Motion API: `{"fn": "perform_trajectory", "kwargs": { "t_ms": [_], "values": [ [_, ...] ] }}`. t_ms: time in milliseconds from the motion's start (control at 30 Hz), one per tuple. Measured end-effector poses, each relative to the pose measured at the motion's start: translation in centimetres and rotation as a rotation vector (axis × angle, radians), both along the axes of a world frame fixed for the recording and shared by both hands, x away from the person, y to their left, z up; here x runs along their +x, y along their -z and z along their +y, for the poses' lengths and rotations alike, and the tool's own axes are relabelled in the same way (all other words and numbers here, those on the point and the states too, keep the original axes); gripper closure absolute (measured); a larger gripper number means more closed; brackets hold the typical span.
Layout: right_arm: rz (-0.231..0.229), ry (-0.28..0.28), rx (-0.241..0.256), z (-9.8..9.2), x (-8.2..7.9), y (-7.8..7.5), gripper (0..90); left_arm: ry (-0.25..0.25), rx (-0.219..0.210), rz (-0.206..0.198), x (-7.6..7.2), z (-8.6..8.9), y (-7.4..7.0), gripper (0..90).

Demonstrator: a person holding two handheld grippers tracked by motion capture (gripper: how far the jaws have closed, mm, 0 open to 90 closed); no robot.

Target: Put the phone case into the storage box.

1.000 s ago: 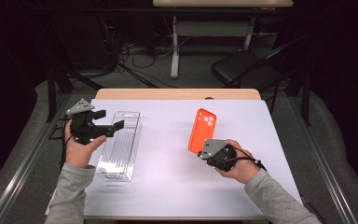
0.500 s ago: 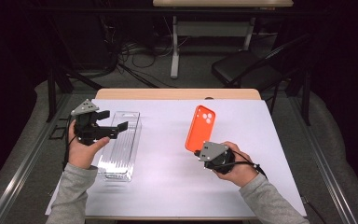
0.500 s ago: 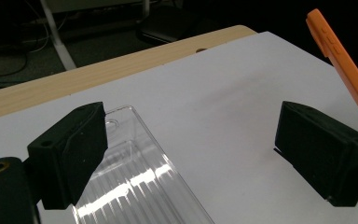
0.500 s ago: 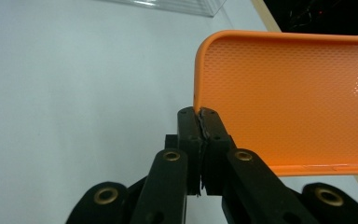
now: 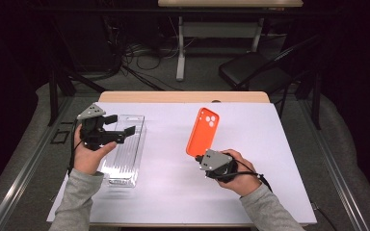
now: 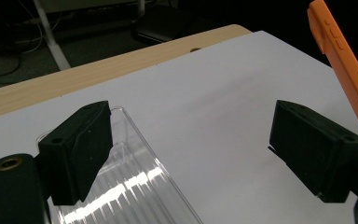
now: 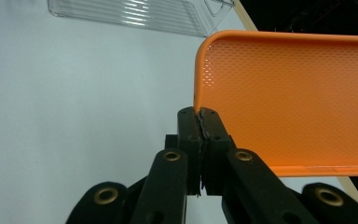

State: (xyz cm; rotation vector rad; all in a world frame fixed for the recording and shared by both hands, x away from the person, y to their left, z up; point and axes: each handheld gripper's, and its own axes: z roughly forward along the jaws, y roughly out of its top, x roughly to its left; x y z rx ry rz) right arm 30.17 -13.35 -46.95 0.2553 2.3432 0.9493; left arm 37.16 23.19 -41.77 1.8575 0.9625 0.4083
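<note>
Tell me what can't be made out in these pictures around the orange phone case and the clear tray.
- Orange phone case: right gripper view, far end cut off by the right edge.
- Right tongs: high view, tips hidden under the grey plate.
- Clear tray: left gripper view, near end cut off by the bottom edge.
- Left tongs: high view, whether they touch the tray is too small to tell.

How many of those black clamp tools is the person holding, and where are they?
2. The left gripper hangs with its jaws wide apart over the clear tray. The right gripper is near the table's middle, jaws pinched on the edge of the orange phone case.
</note>
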Motion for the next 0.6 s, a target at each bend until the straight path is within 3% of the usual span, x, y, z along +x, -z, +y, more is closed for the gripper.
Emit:
{"fn": "perform_trajectory", "kwargs": {
  "t_ms": [267, 600],
  "values": [
    [-0.034, -0.014, -0.007, 0.9, -0.7, 0.0, 89.0, -0.005, -0.007, 0.011, 0.0, -0.2, 0.1, 15.4],
    [-0.073, -0.022, -0.032, 1.6, -1.5, 0.3, 89.0, 0.051, -0.044, 0.039, -0.3, -1.6, 0.2, 16.4]
  ]
}}
